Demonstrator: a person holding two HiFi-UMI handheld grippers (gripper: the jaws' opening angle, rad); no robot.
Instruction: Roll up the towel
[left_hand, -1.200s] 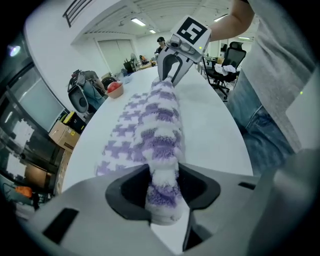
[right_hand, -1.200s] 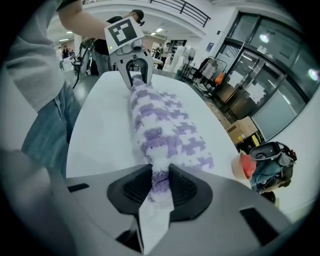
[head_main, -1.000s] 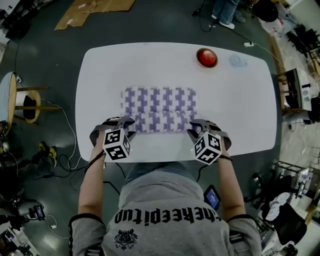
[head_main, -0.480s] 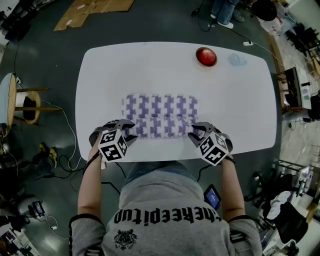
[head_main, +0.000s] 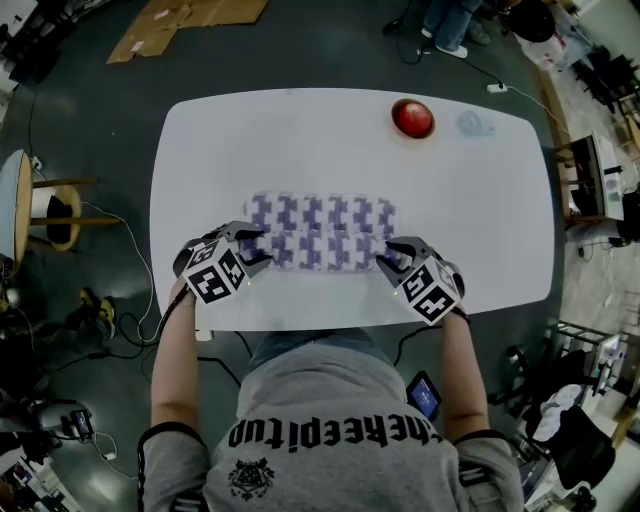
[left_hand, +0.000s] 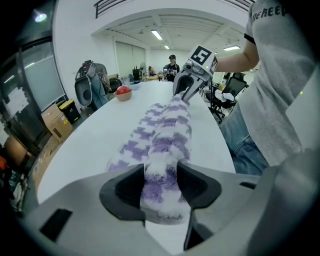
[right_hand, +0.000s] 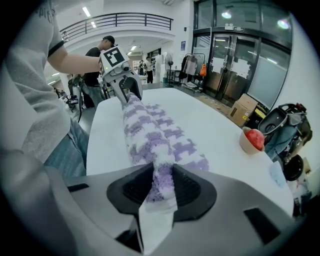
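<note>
One towel (head_main: 320, 232), two hand-held grippers (head_main: 256, 253) (head_main: 386, 257), one bowl (right_hand: 245, 144), one table (head_main: 480, 220).

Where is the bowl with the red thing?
In the head view, the bowl sits near the table's far edge, right of centre, beyond the towel.

I see the towel (head_main: 320, 230), fluffy and white with a purple houndstooth pattern, lying on the white table (head_main: 480, 200) with its long side running from left to right, closer to the near edge than to the far one. Its near long edge is rolled up into a thick soft roll along the whole length. The far part lies flat on the table as one strip, joined to the roll.
</note>
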